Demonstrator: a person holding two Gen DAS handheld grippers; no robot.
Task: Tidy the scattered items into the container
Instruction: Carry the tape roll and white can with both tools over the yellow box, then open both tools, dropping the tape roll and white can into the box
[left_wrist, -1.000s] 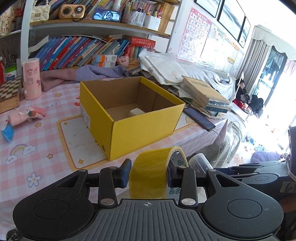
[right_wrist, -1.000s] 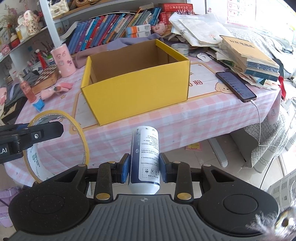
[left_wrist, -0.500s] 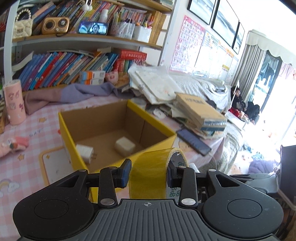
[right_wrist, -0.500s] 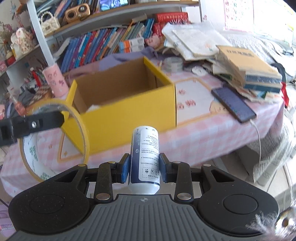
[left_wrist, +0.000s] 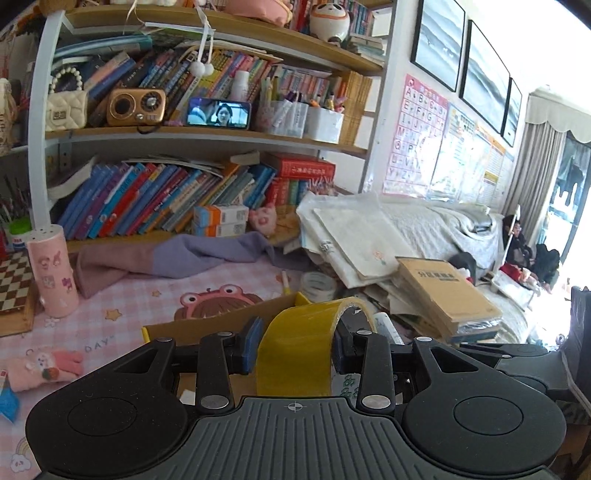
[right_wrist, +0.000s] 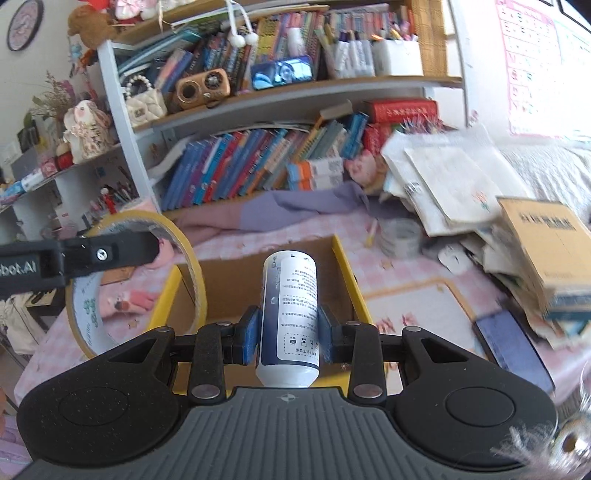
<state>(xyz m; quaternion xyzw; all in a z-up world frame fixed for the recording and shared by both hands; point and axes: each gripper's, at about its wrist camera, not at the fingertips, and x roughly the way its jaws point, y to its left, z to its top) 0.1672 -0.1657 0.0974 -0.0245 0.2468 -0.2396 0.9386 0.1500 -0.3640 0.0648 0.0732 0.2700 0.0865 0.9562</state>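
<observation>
With the left gripper (left_wrist: 295, 350) pinching a yellow tape roll (left_wrist: 299, 354) and the right gripper (right_wrist: 288, 334) clamping a white bottle (right_wrist: 290, 317) above the yellow box (right_wrist: 345, 273) at 12 o'clock, crowded releases risked a collision or spill.

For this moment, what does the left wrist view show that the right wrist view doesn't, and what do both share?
Left wrist only: the pink cylindrical container, the chessboard and framed pictures.
Right wrist only: the wall clock, the dark phone lying on the table, and the right gripper clamping the white bottle.
Both: the yellow tape roll, the yellow cardboard box, the golden radio.
</observation>
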